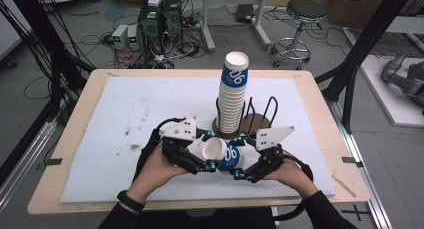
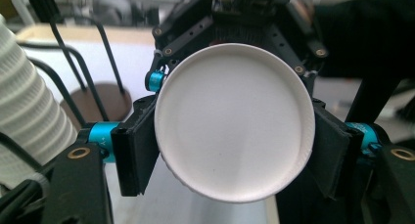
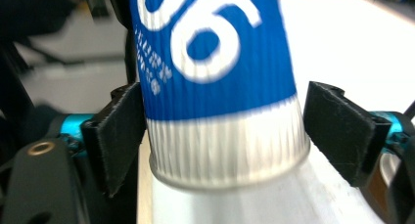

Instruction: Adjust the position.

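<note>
1. While a person's hands come in over the near edge of the table [image 1: 75,139], the left gripper [image 1: 202,151] has its jaws clamped on the rim end of a paper cup [image 1: 224,154], which lies on its side above the white mat's near edge.
2. Toward the middle, a stack of cups [image 1: 233,91] stands upright in a wire holder [image 1: 260,114].
3. On the right, the right gripper [image 1: 239,161] has its jaws spread around the cup's base; one pad [image 3: 117,136] touches, the other stands just clear.

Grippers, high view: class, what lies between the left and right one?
A paper cup on its side lies between the left gripper and right gripper, in the high view.
</note>
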A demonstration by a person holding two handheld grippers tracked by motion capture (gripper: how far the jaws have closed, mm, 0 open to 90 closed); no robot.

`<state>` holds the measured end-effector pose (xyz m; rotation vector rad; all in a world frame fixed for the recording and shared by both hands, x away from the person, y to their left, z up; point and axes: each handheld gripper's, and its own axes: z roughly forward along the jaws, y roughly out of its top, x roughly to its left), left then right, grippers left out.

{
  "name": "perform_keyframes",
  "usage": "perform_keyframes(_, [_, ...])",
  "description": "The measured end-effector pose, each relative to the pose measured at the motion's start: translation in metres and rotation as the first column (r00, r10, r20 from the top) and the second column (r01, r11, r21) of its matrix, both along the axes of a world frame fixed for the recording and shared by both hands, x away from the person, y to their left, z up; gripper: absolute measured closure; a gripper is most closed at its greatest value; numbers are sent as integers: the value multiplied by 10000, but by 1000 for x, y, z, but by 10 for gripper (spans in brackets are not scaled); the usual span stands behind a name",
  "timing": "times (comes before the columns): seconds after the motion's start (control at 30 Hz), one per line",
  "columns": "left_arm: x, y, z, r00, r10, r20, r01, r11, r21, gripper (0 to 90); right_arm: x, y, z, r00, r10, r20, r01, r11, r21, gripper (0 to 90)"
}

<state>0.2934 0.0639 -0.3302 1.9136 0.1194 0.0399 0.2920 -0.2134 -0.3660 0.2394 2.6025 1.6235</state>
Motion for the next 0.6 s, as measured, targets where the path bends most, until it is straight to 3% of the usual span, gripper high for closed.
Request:
perform_keyframes(0.13, [1,5,0,9997,209,146,-197,9967,-788,298,4,-8,2,9989,-319,-356,351,9950,932,156])
perform_keyframes(0.3, [2,6,-3,9995,312,5,-307,9885,-1483,300,6,-8,0,9961,-388,-791,501,9881,1456,141])
perform_keyframes(0.47, [4,8,-7,9995,258,-169,-286,9796,-1991,301,8,-6,-2,9935,-301,-1101,482,9850,1656,140])
perform_keyframes(0.6, [5,9,-8,9995,211,-245,-258,9776,-2087,300,7,-5,-2,9966,-305,-761,419,9871,1542,163])
